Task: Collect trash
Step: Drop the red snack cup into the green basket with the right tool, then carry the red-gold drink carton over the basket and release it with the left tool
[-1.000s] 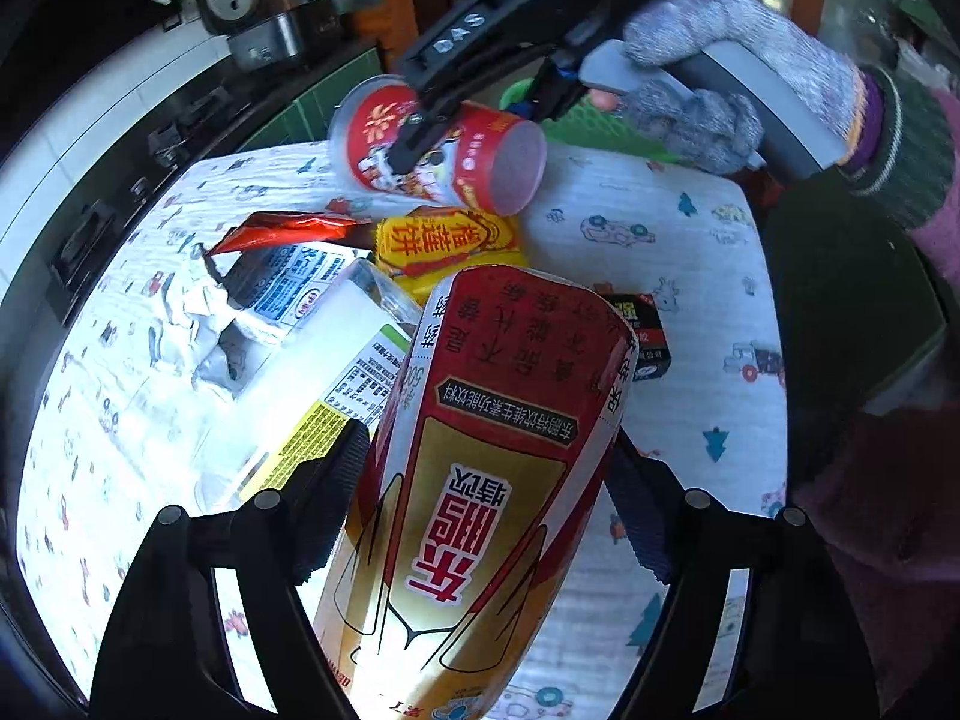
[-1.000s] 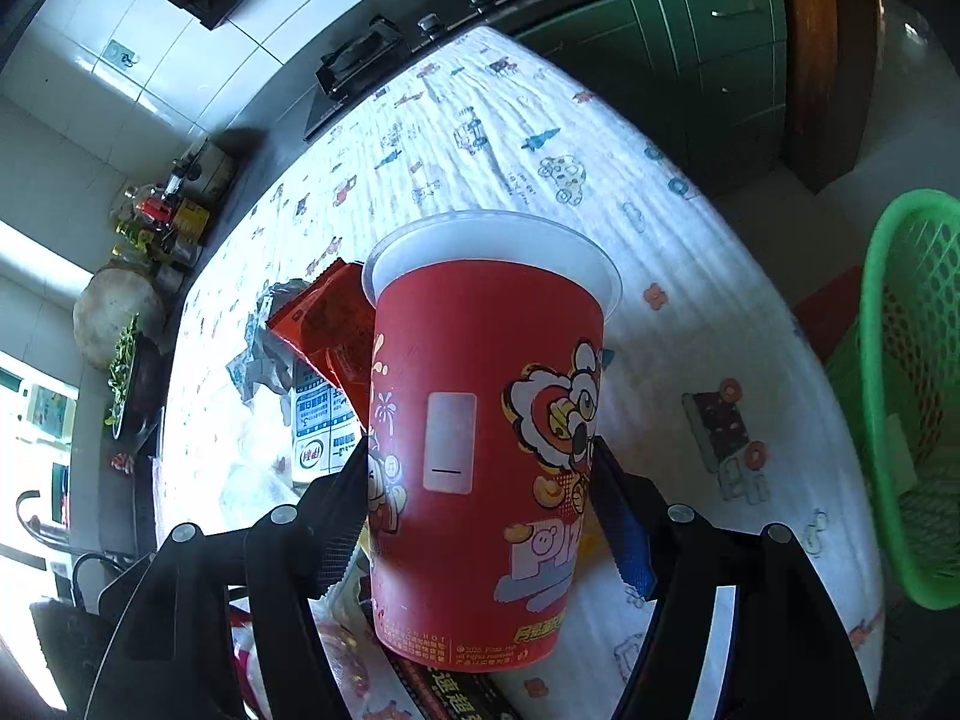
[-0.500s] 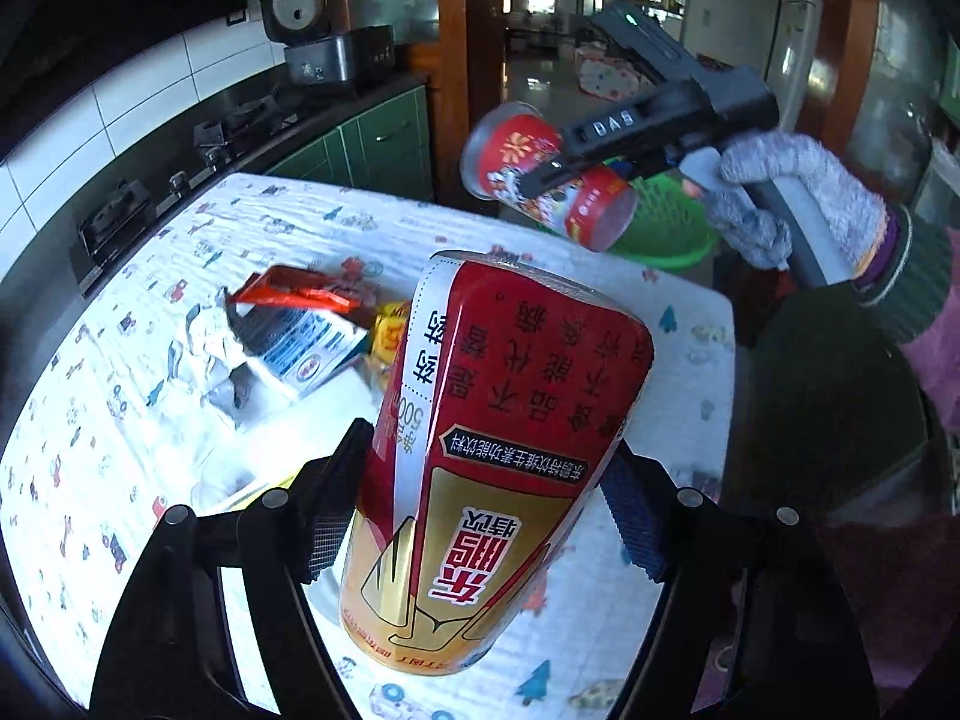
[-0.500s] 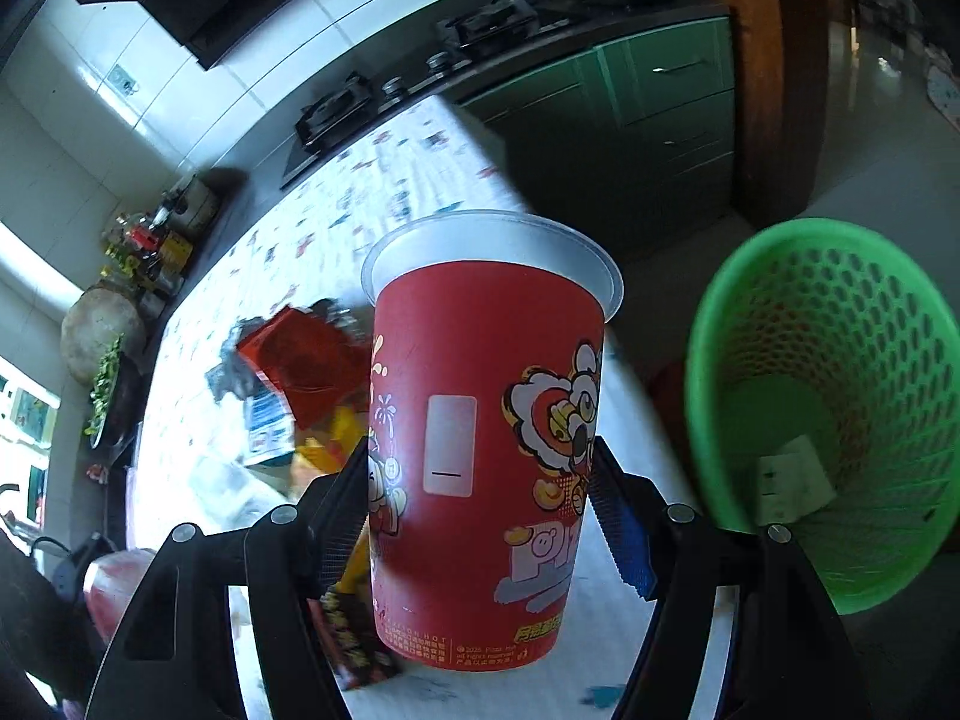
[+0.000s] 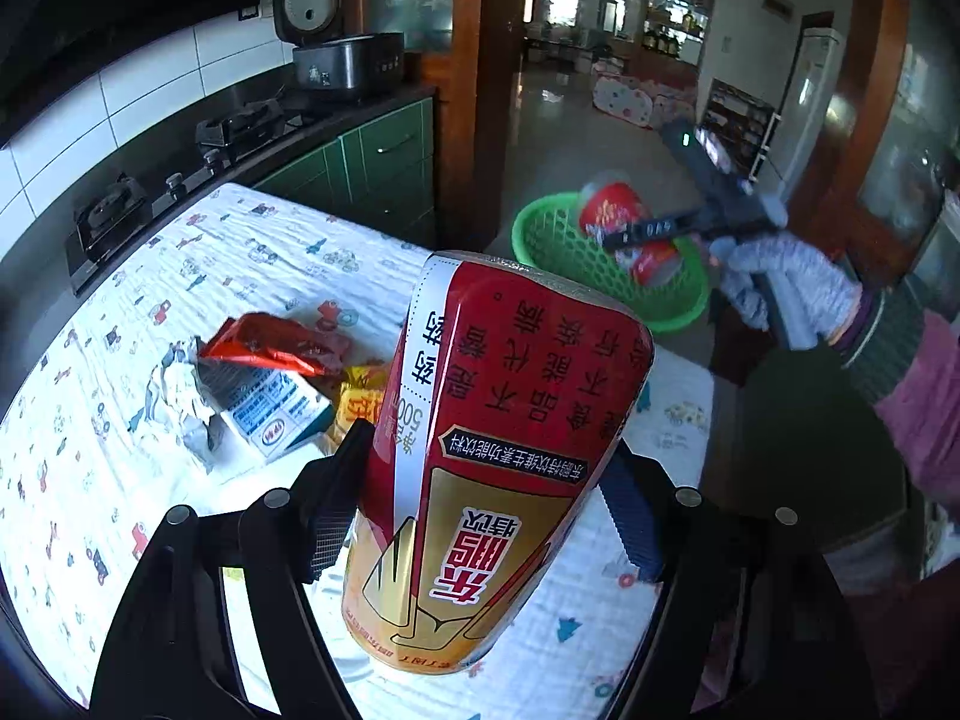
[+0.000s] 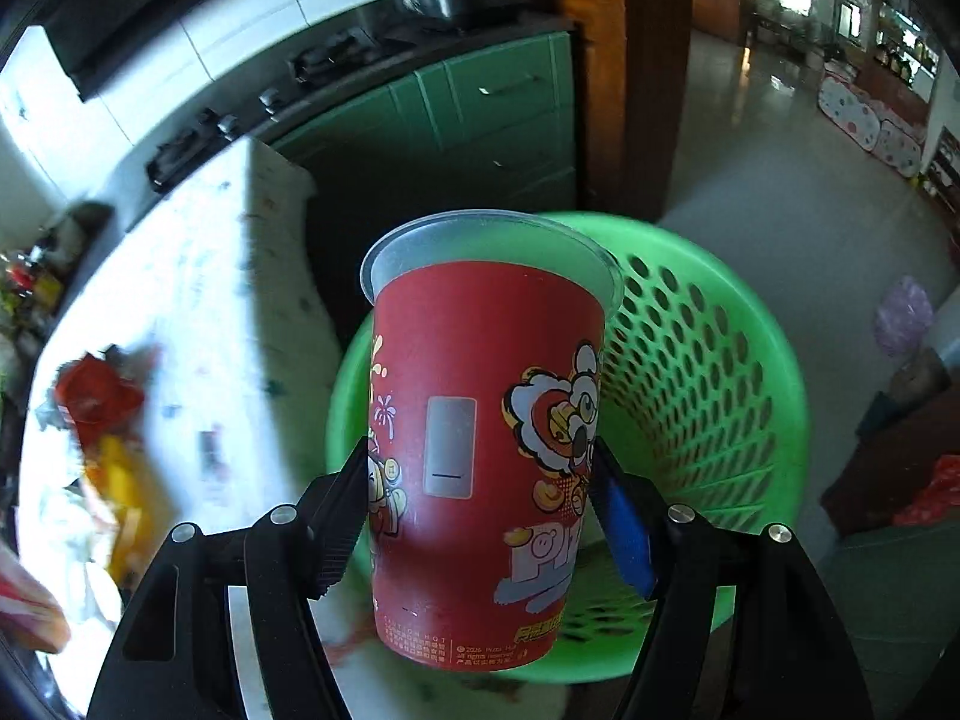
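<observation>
Two pieces of trash are held at once, one per gripper. The right gripper clamps a red printed paper cup with a white rim by its lower sides, over the mouth of the green perforated plastic basket on the floor beside the table, presumably so that letting go drops it straight in. The left gripper grips a tall red-and-gold drink can at mid-body, held above the patterned tablecloth, likely awaiting its turn at the basket. More litter lies on the cloth: a red foil wrapper, a white-and-blue carton and crumpled foil.
</observation>
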Available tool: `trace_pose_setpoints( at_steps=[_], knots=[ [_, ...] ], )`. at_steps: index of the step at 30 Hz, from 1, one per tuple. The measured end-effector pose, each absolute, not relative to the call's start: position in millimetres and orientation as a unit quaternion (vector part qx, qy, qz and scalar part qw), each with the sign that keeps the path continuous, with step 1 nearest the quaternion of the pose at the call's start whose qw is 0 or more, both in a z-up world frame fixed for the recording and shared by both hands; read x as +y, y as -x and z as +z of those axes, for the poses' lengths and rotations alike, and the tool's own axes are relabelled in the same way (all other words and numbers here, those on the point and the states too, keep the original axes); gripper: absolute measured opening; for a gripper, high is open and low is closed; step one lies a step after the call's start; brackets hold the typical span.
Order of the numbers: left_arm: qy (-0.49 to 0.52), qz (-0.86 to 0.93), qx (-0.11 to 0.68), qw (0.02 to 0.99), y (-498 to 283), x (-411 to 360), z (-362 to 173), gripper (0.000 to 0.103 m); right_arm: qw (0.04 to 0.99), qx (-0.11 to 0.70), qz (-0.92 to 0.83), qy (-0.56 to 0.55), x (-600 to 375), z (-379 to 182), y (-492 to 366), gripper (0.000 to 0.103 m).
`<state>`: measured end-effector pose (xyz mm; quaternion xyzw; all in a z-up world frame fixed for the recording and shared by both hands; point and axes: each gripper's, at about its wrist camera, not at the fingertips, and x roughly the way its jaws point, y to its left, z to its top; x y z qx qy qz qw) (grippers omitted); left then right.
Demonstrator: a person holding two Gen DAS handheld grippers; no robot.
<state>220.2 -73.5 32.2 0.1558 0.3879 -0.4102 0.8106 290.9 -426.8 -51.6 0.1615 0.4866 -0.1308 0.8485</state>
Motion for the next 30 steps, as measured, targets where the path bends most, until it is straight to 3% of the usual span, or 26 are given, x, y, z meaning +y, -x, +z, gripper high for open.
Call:
trace_pose_setpoints(
  at_steps=[9, 13, 30],
  knots=[
    [-0.122, -0.421, 0.375, 0.817, -230.5, -111.0, 55.8, 0.071, 0.828, 0.511, -0.129, -0.191, -459.0, -105.1, -297.1, 0.068],
    [-0.111, -0.436, 0.374, 0.811, -236.2, -140.4, 57.9, 0.071, 0.829, 0.504, -0.114, -0.212, -470.0, -112.2, -293.4, 0.075],
    [-0.084, -0.484, 0.400, 0.774, -267.4, -299.4, 29.5, 0.071, 0.881, 0.430, -0.110, -0.162, -488.6, -48.6, -214.9, 0.080]
  ],
)
